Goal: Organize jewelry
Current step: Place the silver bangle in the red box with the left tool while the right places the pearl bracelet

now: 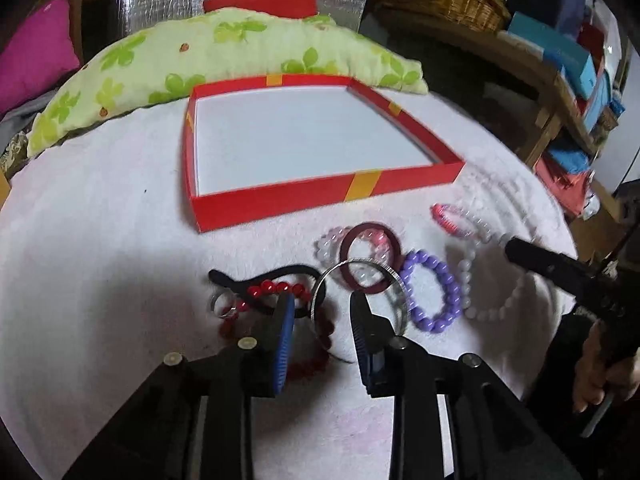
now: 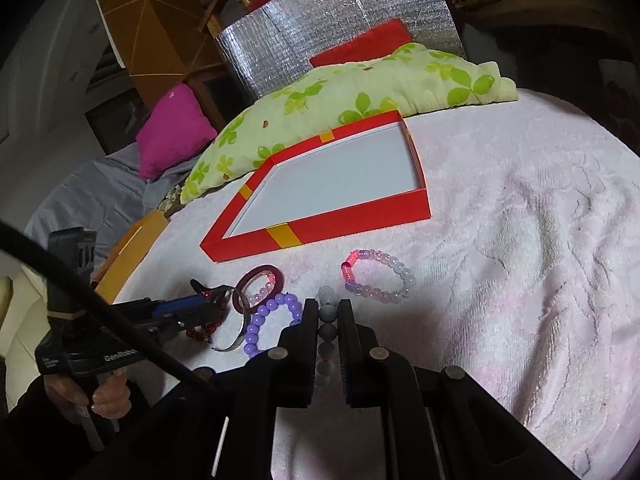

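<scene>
A shallow red box (image 1: 320, 196) with a white floor lies on the pink towel; it also shows in the right wrist view (image 2: 320, 224). In front of it lie a maroon bangle (image 1: 370, 258), a silver bangle (image 1: 360, 300), a purple bead bracelet (image 1: 434, 296), a red bead bracelet (image 1: 280, 290), a pale bead string (image 1: 480, 280) and a pink-white bracelet (image 2: 378, 282). My left gripper (image 1: 322, 304) is open over the silver bangle and red beads. My right gripper (image 2: 327, 320) is shut on the pale bead string (image 2: 326, 330).
A green flowered pillow (image 1: 224, 52) lies behind the box, with a silver foil panel (image 2: 336, 28) and a magenta cushion (image 2: 176, 132) beyond. A small silver ring (image 1: 222, 304) and black hair tie (image 1: 256, 276) lie left of the red beads. Shelves (image 1: 568, 80) stand right.
</scene>
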`<move>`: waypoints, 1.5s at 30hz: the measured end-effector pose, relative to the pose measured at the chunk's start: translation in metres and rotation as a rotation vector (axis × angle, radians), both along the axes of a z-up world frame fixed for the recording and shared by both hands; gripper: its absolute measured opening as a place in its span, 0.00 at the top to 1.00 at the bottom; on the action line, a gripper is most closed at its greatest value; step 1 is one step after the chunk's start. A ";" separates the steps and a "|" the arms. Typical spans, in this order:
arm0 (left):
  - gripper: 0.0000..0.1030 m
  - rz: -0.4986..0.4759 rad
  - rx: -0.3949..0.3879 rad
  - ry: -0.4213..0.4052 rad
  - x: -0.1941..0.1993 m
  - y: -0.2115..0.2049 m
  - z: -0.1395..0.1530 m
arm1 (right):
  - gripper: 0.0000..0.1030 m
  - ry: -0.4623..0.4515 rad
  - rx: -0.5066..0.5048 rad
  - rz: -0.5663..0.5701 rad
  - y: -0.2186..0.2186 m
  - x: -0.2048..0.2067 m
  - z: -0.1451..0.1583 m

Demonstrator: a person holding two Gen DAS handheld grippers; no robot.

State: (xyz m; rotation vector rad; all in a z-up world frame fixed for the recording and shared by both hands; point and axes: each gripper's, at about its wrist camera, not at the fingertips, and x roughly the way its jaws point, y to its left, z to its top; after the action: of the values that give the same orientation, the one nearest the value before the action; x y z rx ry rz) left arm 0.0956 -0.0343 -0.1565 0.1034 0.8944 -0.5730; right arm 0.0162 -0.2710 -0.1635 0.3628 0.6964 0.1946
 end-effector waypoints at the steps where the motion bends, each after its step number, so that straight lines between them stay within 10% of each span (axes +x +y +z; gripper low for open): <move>1: 0.70 -0.002 0.017 -0.011 -0.001 -0.002 0.000 | 0.90 0.003 0.000 0.000 0.000 0.001 0.000; 7: 0.67 -0.003 0.006 0.014 0.000 -0.007 -0.002 | 0.90 0.005 -0.004 0.000 0.001 0.001 -0.001; 10: 0.32 0.010 -0.017 0.006 -0.003 -0.007 0.003 | 0.90 0.006 -0.002 0.001 0.001 0.002 -0.002; 14: 0.18 -0.022 -0.030 -0.043 -0.015 -0.016 0.010 | 0.90 0.013 0.000 0.003 0.002 0.004 -0.004; 24: 0.18 -0.006 0.131 -0.057 -0.009 -0.041 -0.011 | 0.90 0.007 0.018 0.014 0.001 0.005 -0.004; 32: 0.40 -0.026 0.104 -0.077 -0.013 -0.036 -0.009 | 0.90 -0.036 0.019 0.033 0.004 -0.001 0.003; 45: 0.40 -0.014 0.031 -0.130 -0.020 -0.016 0.016 | 0.90 -0.072 0.016 0.028 0.005 -0.006 0.014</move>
State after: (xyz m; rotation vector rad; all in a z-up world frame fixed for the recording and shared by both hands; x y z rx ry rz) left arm 0.0752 -0.0507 -0.1409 0.1729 0.7768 -0.5594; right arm 0.0103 -0.2664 -0.1496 0.3599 0.6294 0.2383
